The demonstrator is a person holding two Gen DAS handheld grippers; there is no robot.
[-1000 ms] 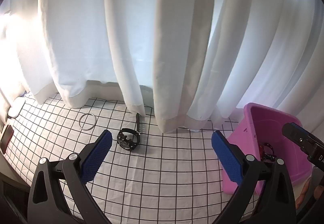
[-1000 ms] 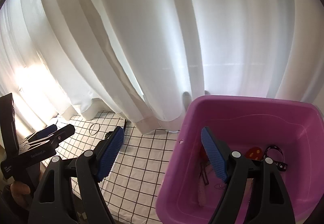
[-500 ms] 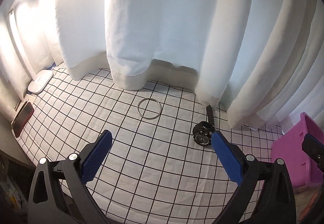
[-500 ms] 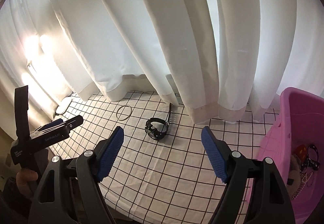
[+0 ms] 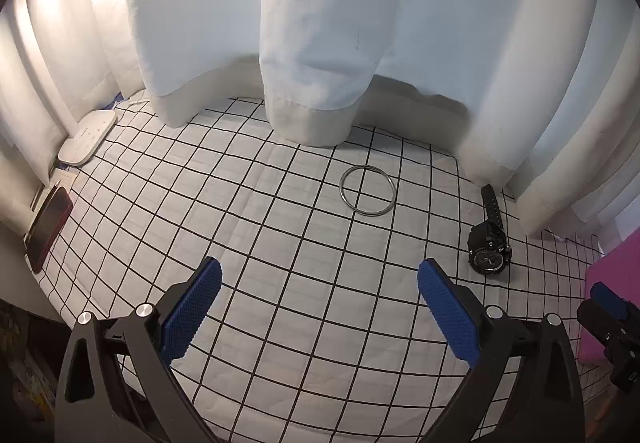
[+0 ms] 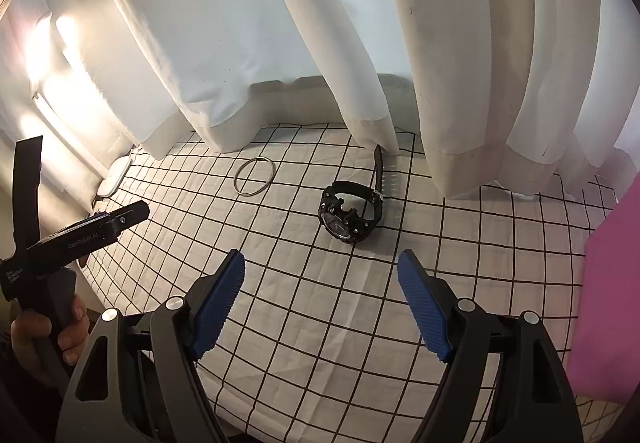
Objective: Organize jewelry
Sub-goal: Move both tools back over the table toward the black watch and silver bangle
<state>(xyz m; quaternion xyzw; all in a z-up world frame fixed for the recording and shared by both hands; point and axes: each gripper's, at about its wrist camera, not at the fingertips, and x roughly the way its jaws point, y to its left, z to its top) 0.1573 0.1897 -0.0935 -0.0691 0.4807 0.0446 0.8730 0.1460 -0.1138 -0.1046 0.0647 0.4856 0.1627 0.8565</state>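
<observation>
Swinging left from the pink bin (image 6: 612, 307), both grippers, left (image 5: 318, 307) and right (image 6: 322, 295), jaws apart and empty, now face the watch (image 6: 350, 213) and bangle (image 5: 367, 191).

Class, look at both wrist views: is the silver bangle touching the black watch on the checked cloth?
Apart. In the left wrist view the silver bangle and the black watch lie with bare checked cloth between them; the right wrist view shows the same gap.

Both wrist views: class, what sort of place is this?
Probably a bedroom at home: a grid-patterned bedsheet over a soft surface, long white curtains behind, a phone at the edge.
</observation>
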